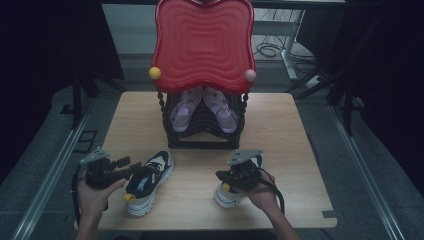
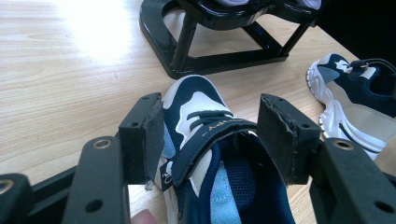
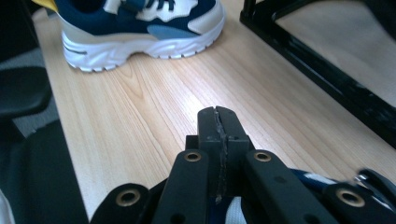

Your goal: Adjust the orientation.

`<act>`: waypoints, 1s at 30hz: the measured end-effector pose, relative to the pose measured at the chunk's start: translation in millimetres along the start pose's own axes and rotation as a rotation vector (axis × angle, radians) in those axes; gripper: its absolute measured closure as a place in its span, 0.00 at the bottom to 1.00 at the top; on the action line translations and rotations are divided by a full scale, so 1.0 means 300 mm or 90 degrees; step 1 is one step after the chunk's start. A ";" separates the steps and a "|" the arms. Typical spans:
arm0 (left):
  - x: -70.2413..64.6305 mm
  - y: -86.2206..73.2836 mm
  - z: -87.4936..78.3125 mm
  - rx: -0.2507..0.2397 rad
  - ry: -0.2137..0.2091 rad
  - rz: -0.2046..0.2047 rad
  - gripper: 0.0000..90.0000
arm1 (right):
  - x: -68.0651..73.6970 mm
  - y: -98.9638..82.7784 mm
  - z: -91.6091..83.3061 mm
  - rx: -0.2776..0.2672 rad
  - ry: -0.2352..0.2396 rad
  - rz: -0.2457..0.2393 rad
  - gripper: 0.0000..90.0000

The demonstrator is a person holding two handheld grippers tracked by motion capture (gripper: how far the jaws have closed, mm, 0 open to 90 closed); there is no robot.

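Left gripper (image 2: 210, 135): jaws wide, straddling the left sneaker (image 1: 148, 181), pads clear of it. Right gripper (image 3: 217, 122): pads pressed together, empty, above the right sneaker (image 1: 226, 194), mostly hidden beneath it.

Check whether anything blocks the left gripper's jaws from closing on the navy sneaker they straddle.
Nothing visible does. In the left gripper view, the left gripper stands open, with one pad on each side of the navy sneaker at its strap. Only the shoe lies between the pads; the black shoe rack and the other sneaker sit clear of them.
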State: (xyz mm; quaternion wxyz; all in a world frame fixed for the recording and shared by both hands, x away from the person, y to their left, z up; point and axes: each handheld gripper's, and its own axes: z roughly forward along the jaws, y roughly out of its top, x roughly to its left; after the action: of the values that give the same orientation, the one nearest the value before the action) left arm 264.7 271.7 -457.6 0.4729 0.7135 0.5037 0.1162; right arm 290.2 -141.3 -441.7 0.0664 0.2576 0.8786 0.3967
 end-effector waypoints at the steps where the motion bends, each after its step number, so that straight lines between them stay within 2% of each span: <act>1: 0.000 0.000 0.000 0.000 0.000 0.000 0.46 | 0.002 0.004 0.011 0.009 -0.003 -0.004 1.00; 10: 0.004 0.000 0.000 0.000 0.000 -0.001 0.47 | 0.009 0.005 0.044 0.055 -0.012 -0.013 1.00; 23: 0.007 -0.001 -0.001 0.001 0.001 -0.001 0.46 | 0.016 -0.005 0.027 0.070 -0.008 -0.020 1.00; 30: 0.005 -0.001 0.001 0.002 0.001 -0.001 0.47 | 0.021 -0.036 -0.003 0.077 -0.007 -0.019 1.00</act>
State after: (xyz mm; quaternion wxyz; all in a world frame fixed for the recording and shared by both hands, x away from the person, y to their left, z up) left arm 265.4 272.8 -458.4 0.4712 0.7141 0.5046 0.1156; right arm 280.3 -144.6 -448.4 0.0616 0.2505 0.9041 0.3406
